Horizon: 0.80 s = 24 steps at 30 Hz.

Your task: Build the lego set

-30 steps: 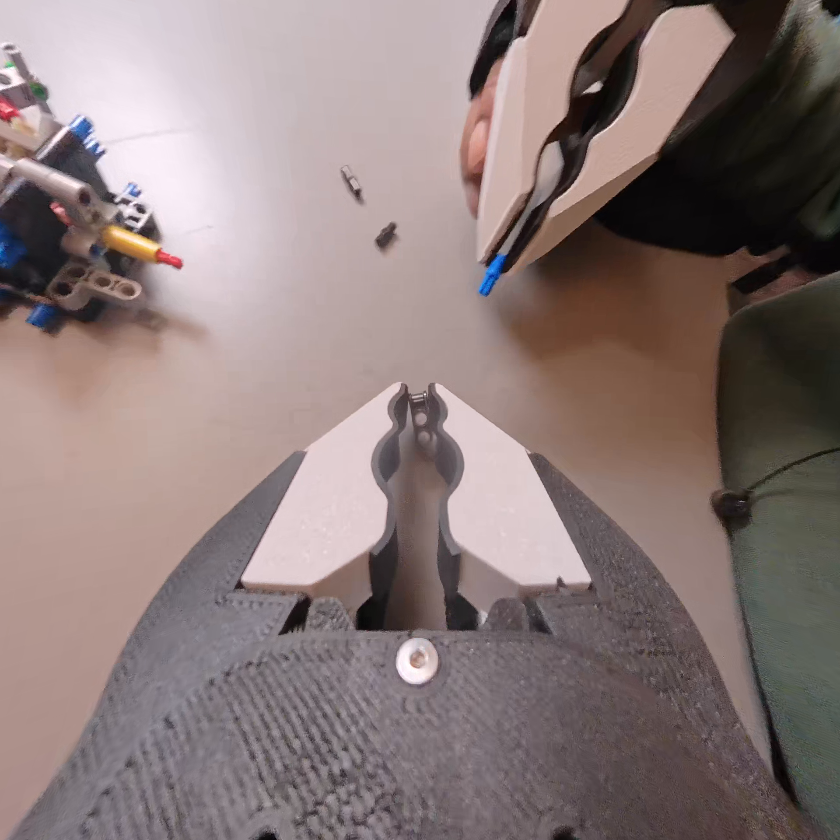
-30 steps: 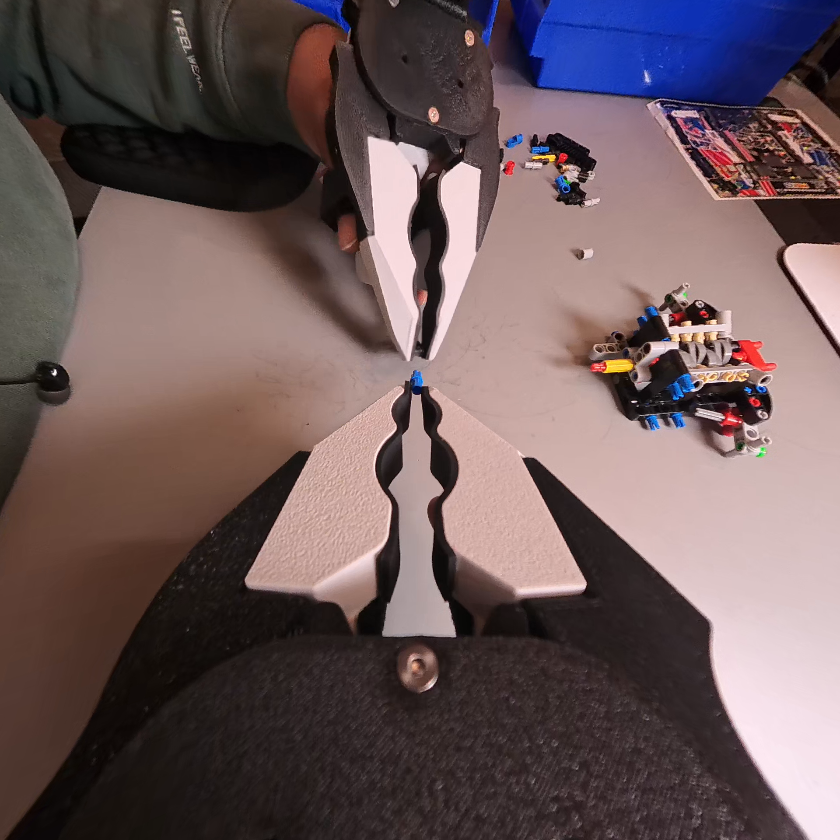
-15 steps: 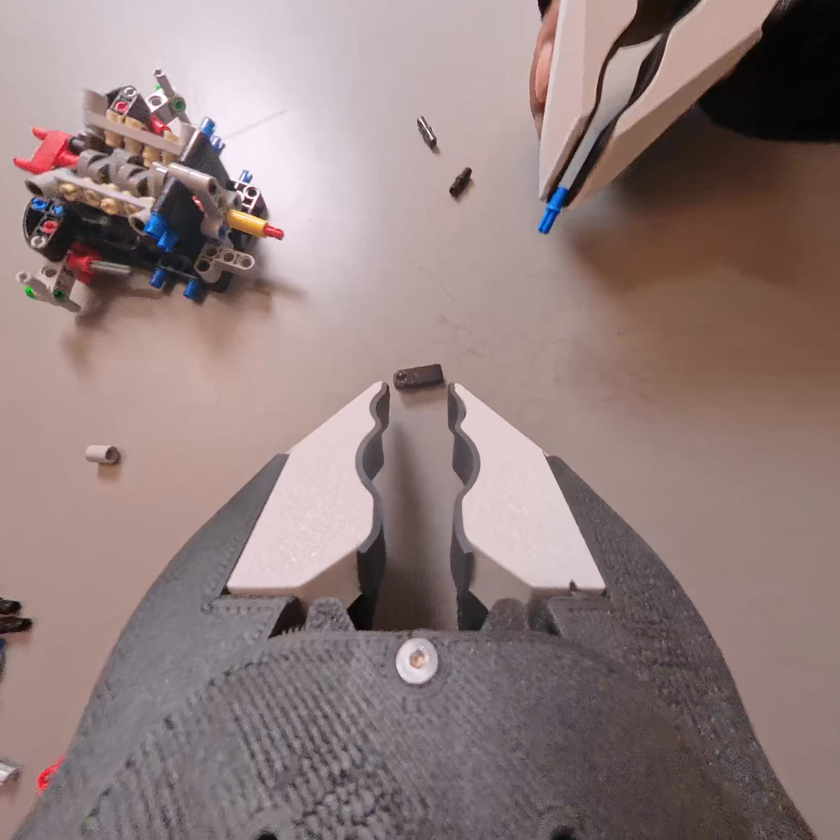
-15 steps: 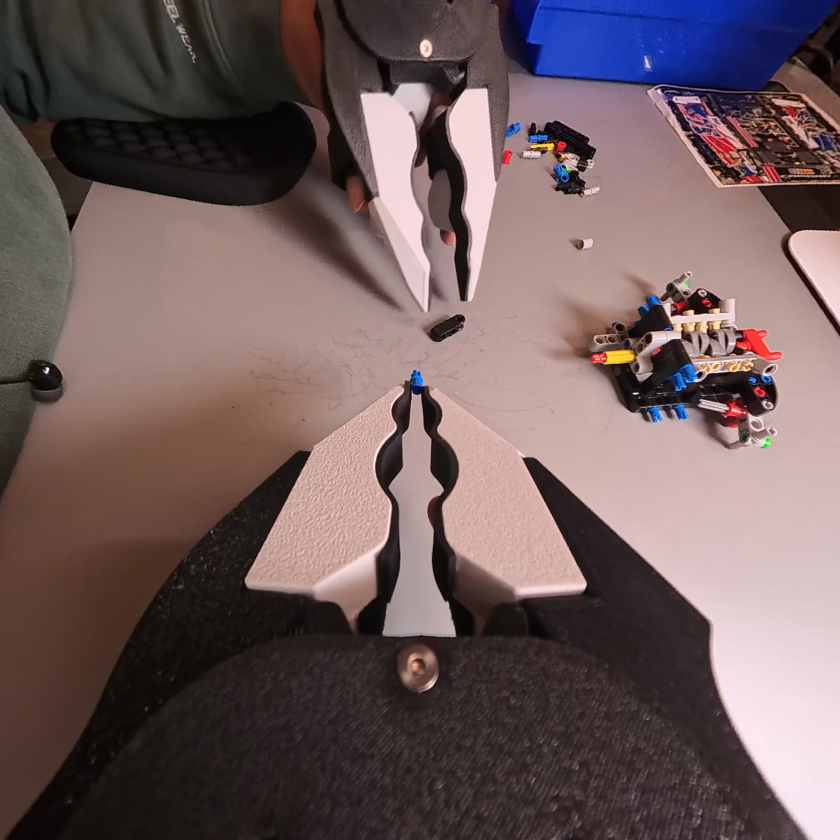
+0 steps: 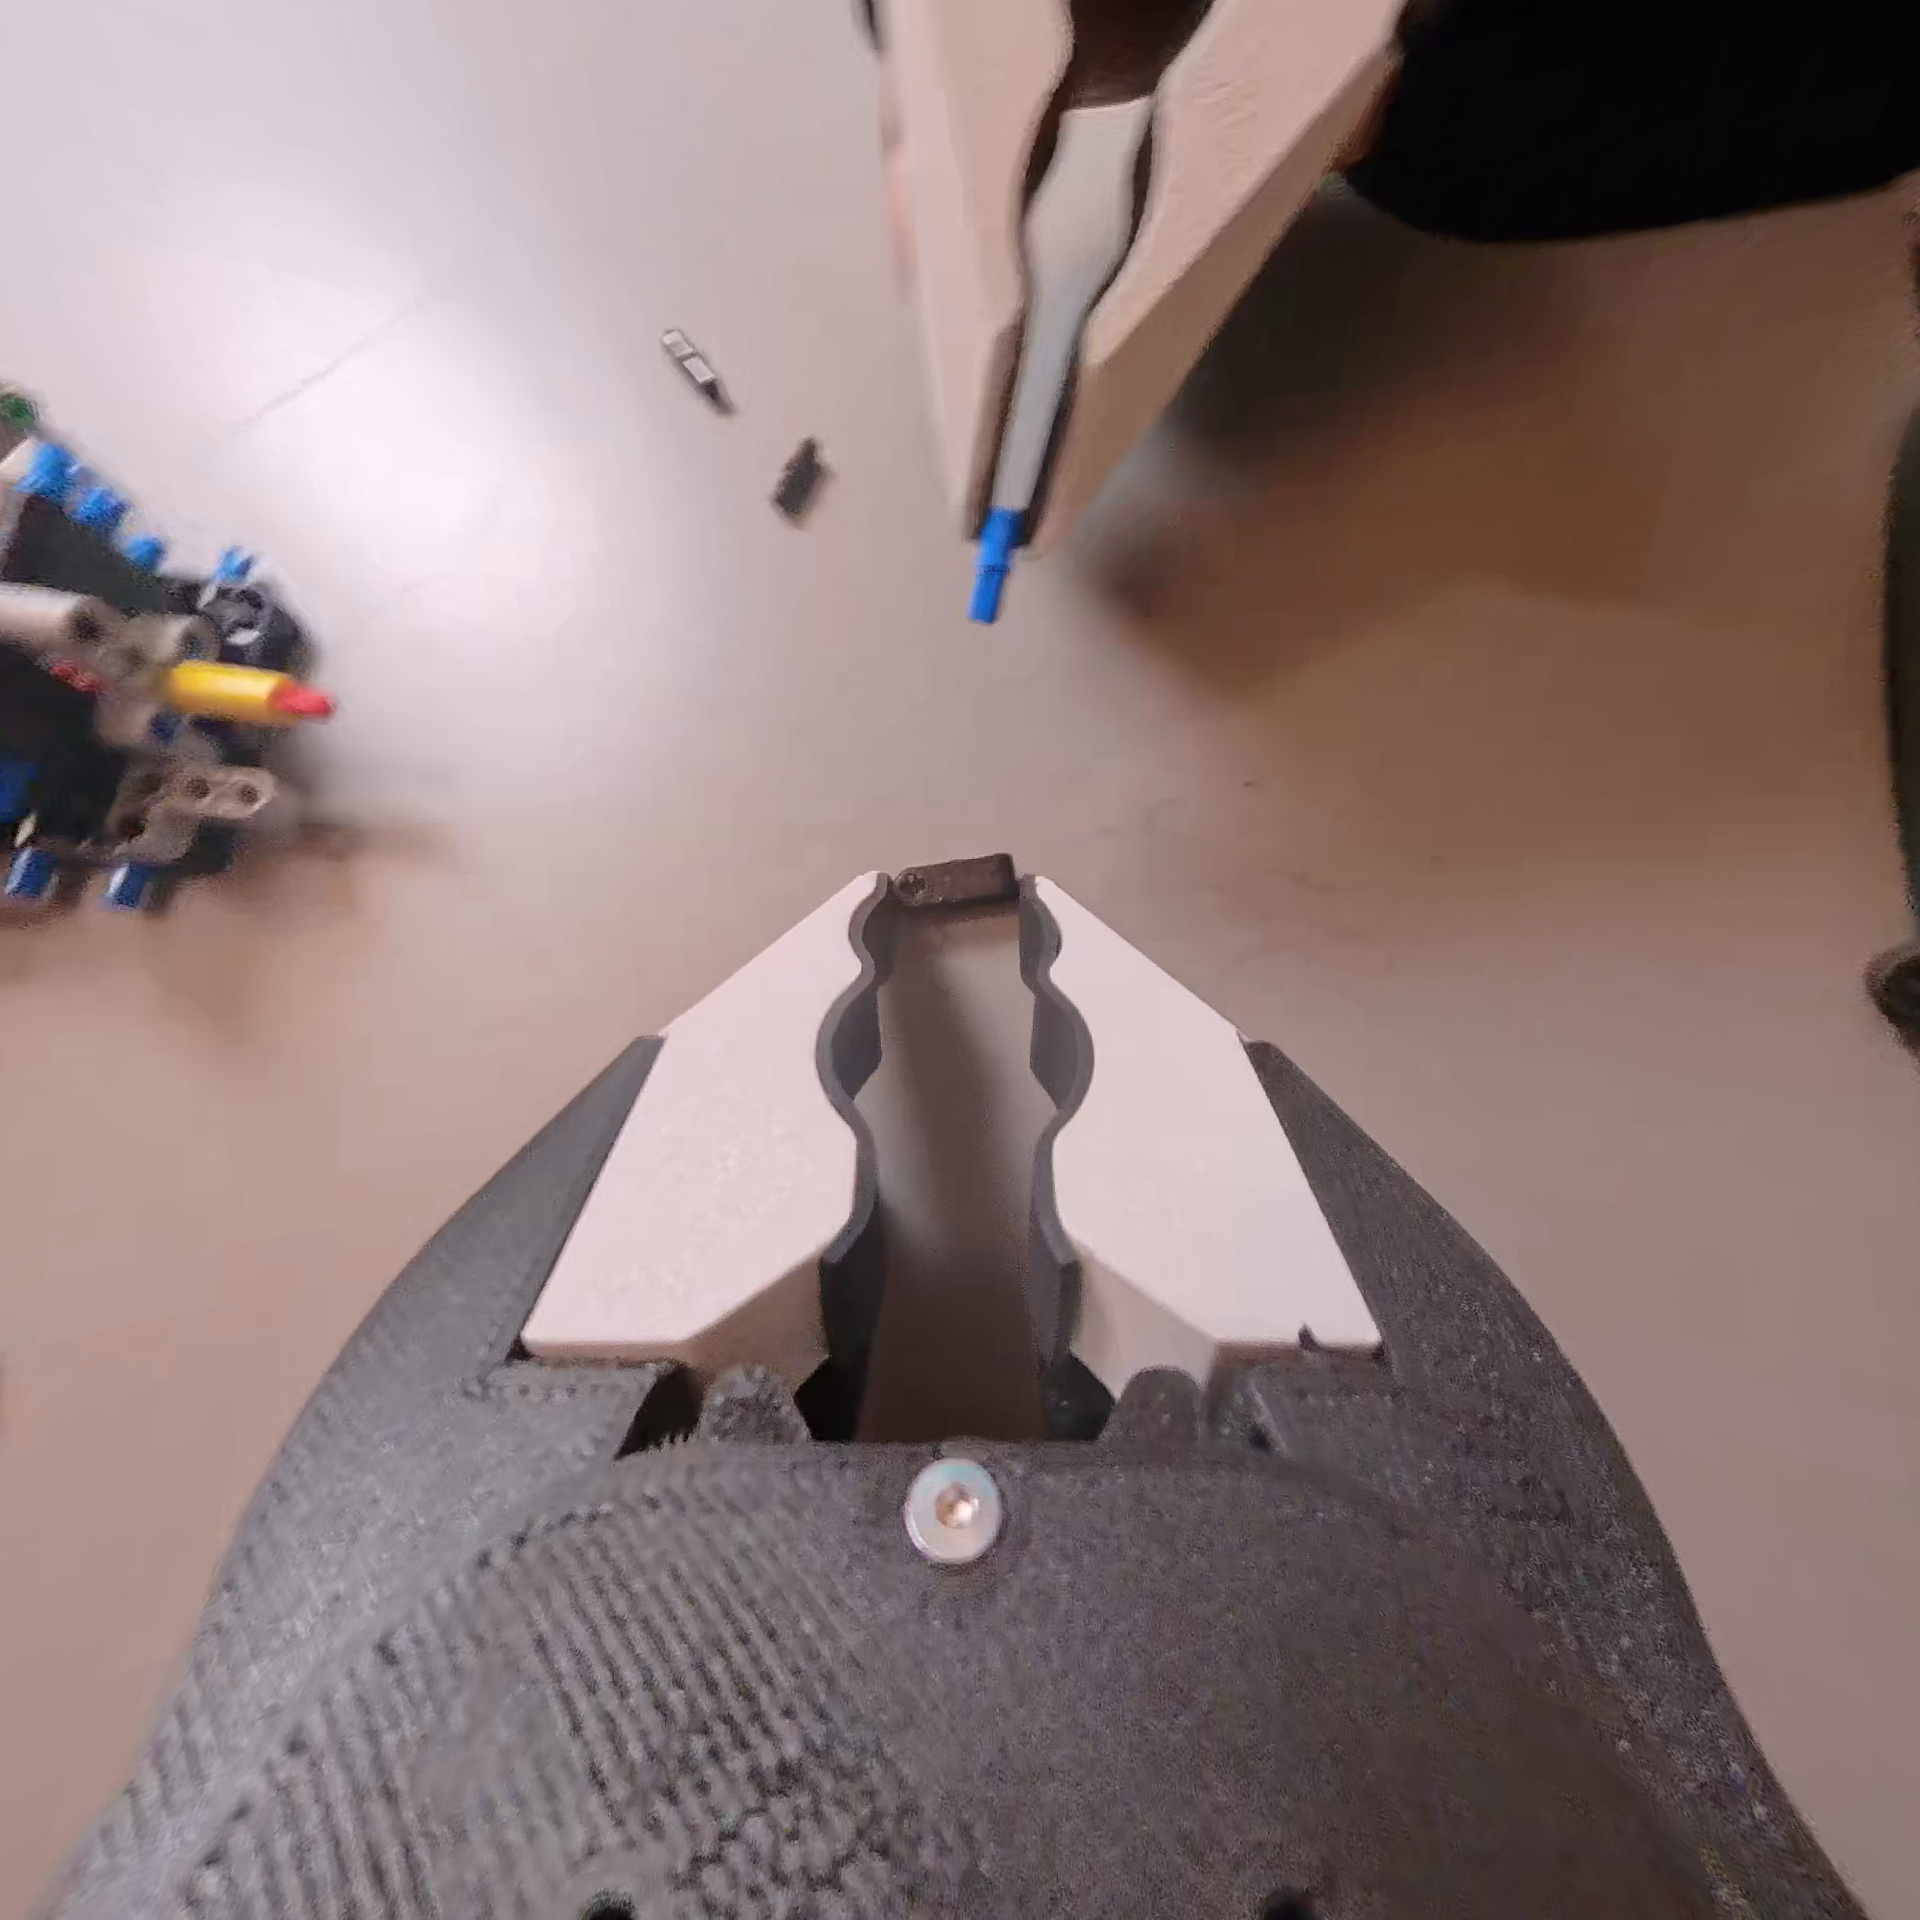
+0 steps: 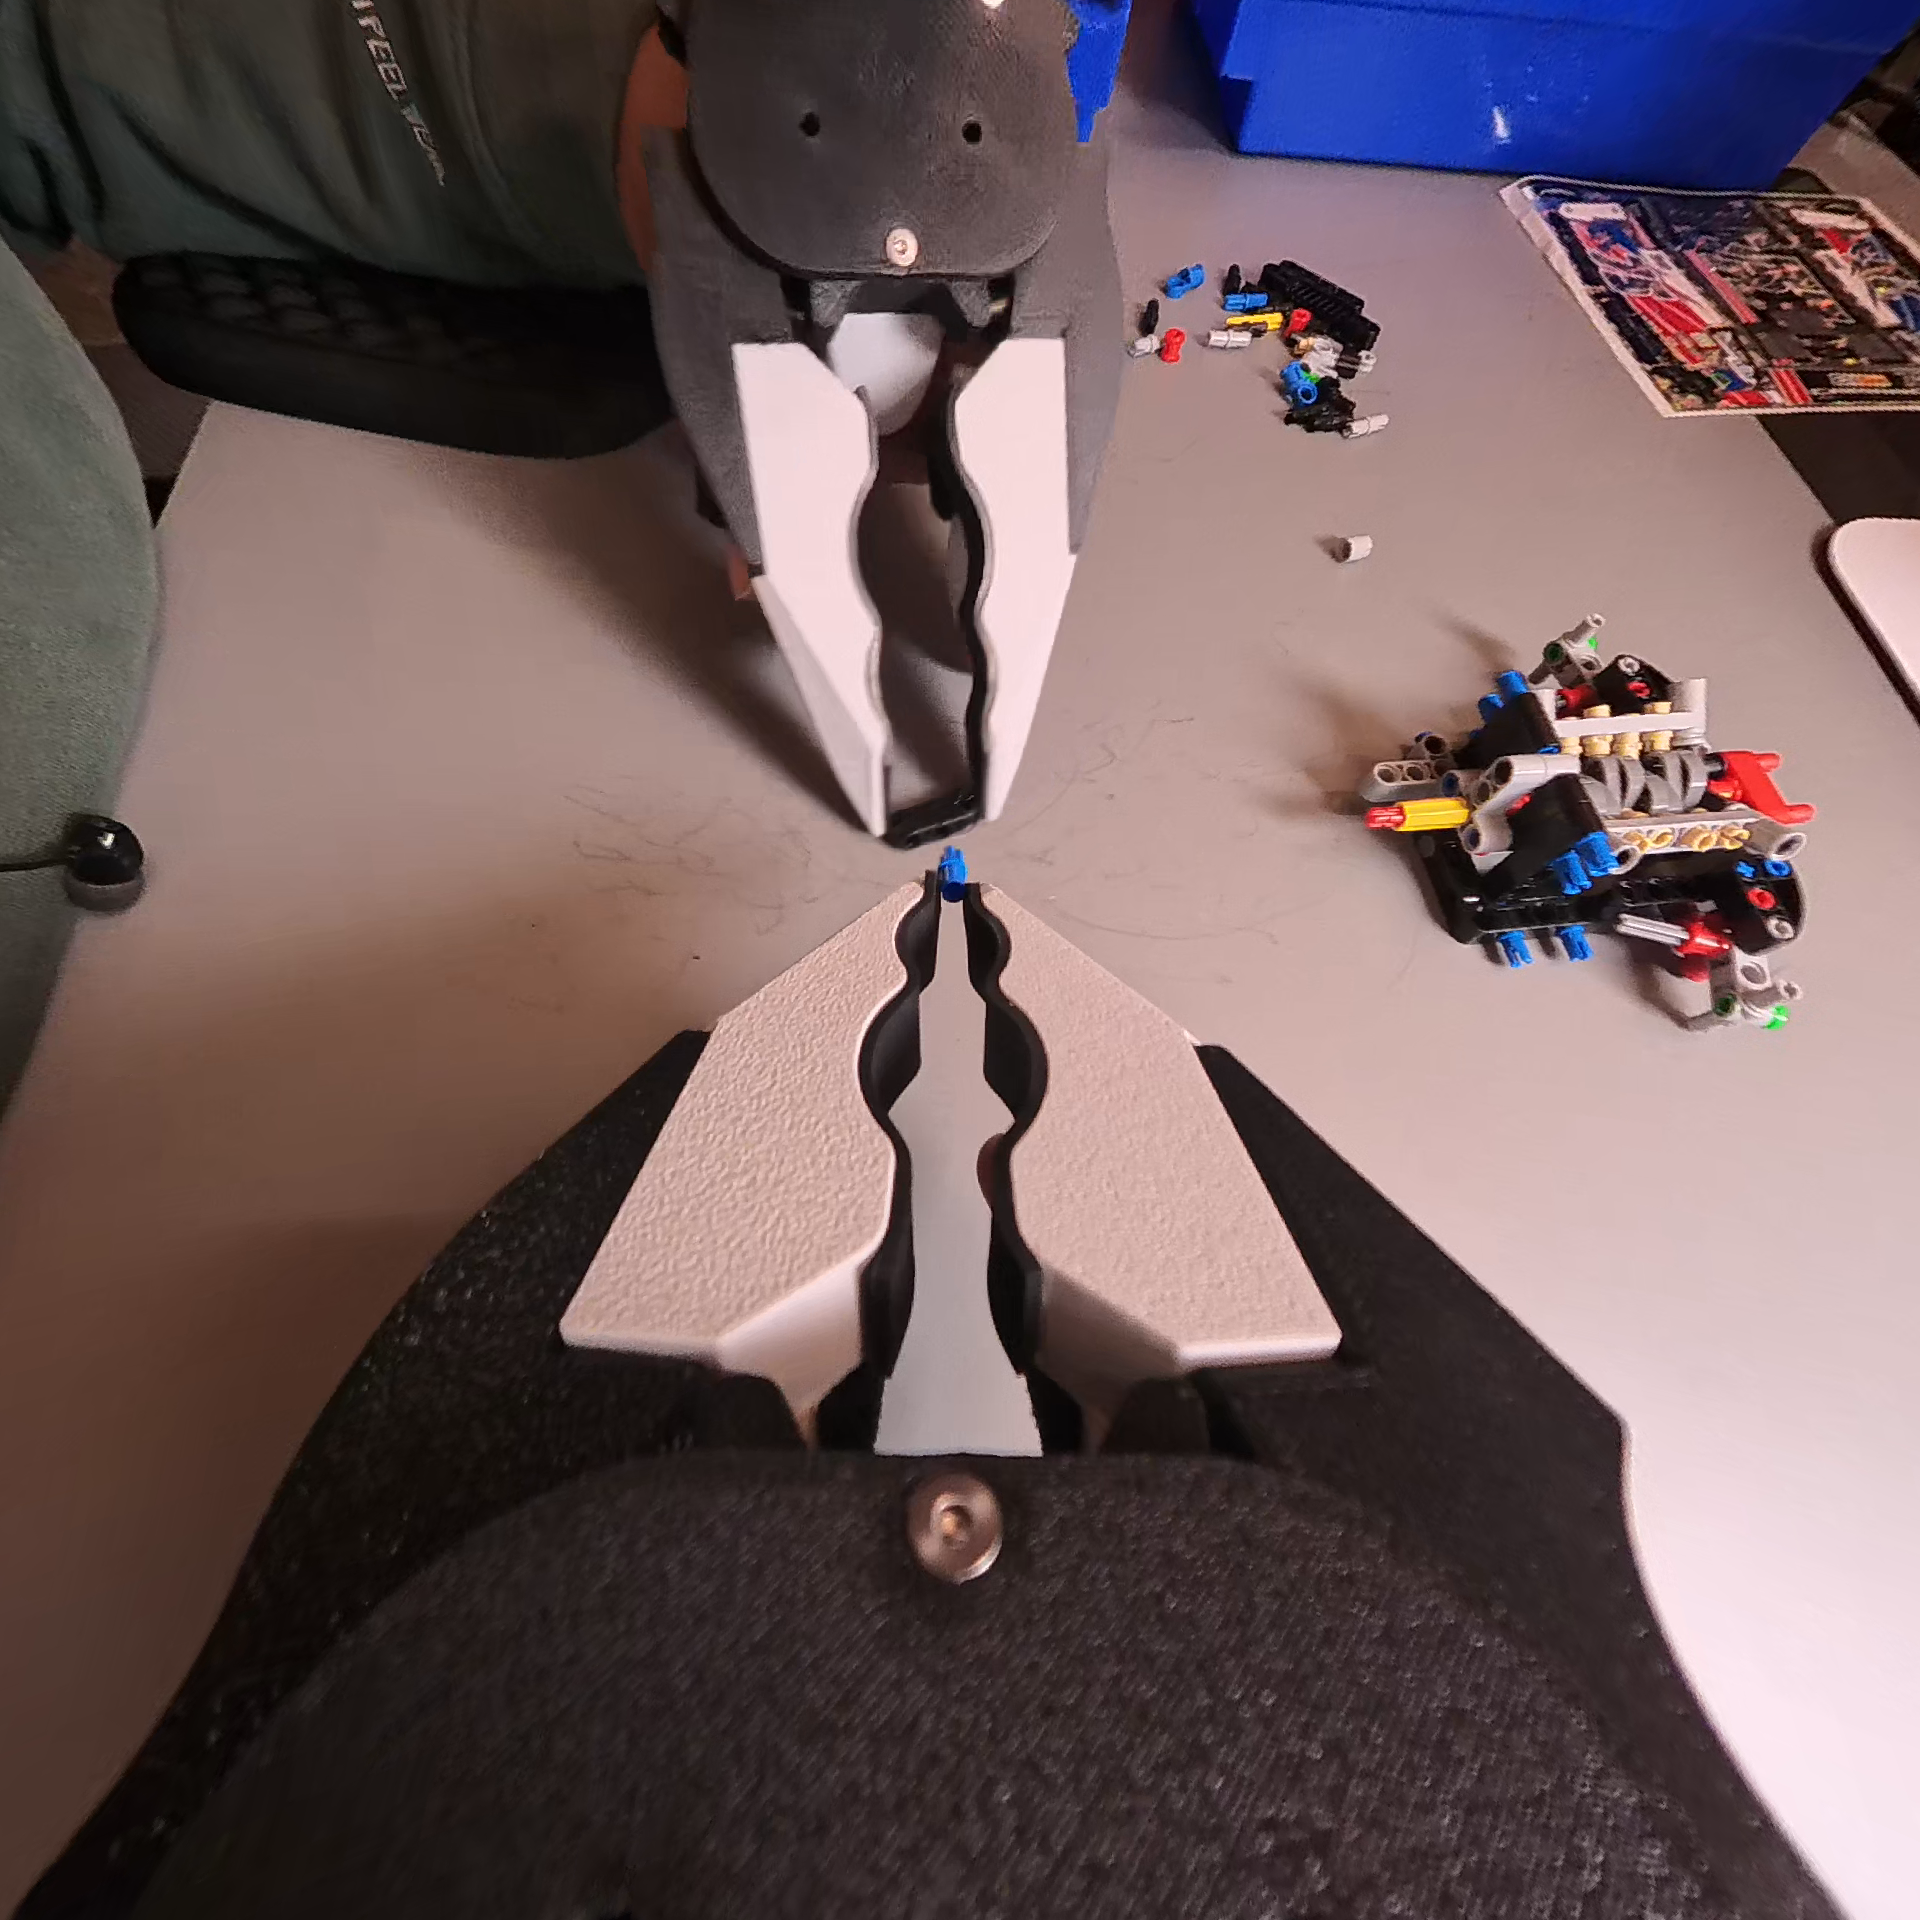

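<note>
- a grey table (image 6: 1351, 1195) carries everything; a blue bin (image 6: 1507, 83) stands along its far edge and an instruction booklet (image 6: 1714, 291) lies at the far right corner.
- the partly built model (image 6: 1600, 821) sits toward the right edge, well apart from both grippers, so the middle of the table is free for joining small parts.
- a heap of loose pieces (image 6: 1288, 332) lies near the far edge, with one grey bush (image 6: 1349, 548) on its own between the heap and the model.
- two small dark pins (image 5: 748, 436) lie apart on the table, seen only in the left wrist view.
- the left gripper (image 5: 956, 883) is partly closed, its tips clamped on the two ends of a short black beam (image 5: 956, 878) held crosswise; the beam seems low over or on the table, and i cannot tell which.
- holding the beam by its ends probably leaves its holes facing outward and reachable.
- the right gripper (image 6: 951, 894) is nearly closed, pinching a blue pin (image 6: 951, 868) that sticks forward past its tips.
- the pin points at the beam, just beside it and not touching, so the step in hand looks like pushing the pin into a hole in the beam.
- the person's green sleeve (image 6: 312, 135) rests at the far left edge behind the left gripper.
</note>
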Each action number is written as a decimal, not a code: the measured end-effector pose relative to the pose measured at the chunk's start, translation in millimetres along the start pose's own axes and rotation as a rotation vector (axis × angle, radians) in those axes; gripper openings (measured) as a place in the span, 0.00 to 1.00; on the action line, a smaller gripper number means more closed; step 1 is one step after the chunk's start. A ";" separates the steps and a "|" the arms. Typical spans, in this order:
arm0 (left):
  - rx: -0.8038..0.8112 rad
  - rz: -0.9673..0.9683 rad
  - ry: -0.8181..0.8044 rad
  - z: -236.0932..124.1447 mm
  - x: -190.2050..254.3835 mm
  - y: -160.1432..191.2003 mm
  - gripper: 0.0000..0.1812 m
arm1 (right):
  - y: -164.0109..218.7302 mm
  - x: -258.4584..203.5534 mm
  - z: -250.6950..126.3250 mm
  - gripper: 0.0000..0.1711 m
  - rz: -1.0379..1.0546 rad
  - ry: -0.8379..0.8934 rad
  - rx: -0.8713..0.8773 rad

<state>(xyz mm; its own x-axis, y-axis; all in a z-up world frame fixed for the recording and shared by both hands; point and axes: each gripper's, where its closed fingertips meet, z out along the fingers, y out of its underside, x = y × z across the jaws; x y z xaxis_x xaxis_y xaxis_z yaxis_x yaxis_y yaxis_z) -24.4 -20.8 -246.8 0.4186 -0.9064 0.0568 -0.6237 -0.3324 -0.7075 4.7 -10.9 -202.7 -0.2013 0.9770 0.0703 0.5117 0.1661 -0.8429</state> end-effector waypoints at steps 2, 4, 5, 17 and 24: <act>0.003 0.061 0.047 6.2 14.4 -4.9 0.13 | 1.1 -1.4 1.3 0.02 0.000 -0.007 -0.007; 0.005 0.101 0.072 12.4 24.7 -10.1 0.13 | 3.2 -4.7 2.5 0.02 0.003 -0.027 -0.019; 0.006 0.107 0.076 14.9 27.8 -12.4 0.13 | 4.7 -7.1 3.2 0.02 0.003 -0.040 -0.028; 0.072 0.007 0.150 -0.2 36.2 -19.5 0.13 | 9.9 -25.8 9.7 0.01 -0.022 -0.124 -0.075; 0.063 0.046 0.119 6.3 28.8 -14.2 0.15 | 8.5 -30.6 10.0 0.01 -0.099 -0.140 -0.172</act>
<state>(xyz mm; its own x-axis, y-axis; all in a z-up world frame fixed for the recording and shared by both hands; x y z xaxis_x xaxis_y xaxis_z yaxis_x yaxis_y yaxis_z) 0.6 -40.5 -239.5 0.3068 -0.9461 0.1040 -0.5959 -0.2761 -0.7541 6.9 -40.8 -217.4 -0.3656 0.9287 0.0630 0.6160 0.2921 -0.7316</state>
